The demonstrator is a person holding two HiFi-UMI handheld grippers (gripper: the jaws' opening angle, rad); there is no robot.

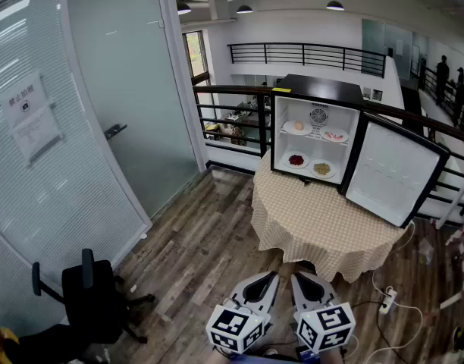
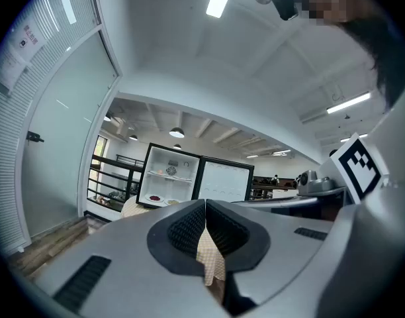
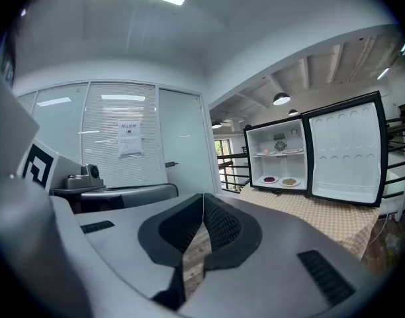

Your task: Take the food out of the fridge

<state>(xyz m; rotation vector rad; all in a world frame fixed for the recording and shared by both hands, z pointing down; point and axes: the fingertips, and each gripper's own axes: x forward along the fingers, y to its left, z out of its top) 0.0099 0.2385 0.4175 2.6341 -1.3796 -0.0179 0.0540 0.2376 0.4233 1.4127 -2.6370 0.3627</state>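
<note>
My right gripper has its jaws pressed together with nothing between them. Past them, well apart, I see the fridge standing open on the checked tablecloth, its door swung out to the right. Plates sit on both shelves; the lower ones hold red food and yellowish food.

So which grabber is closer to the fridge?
Right, narrowly. The right gripper is short of the table, about in line with the fridge; the left gripper is beside it, further to the left. Both are far off.
</note>
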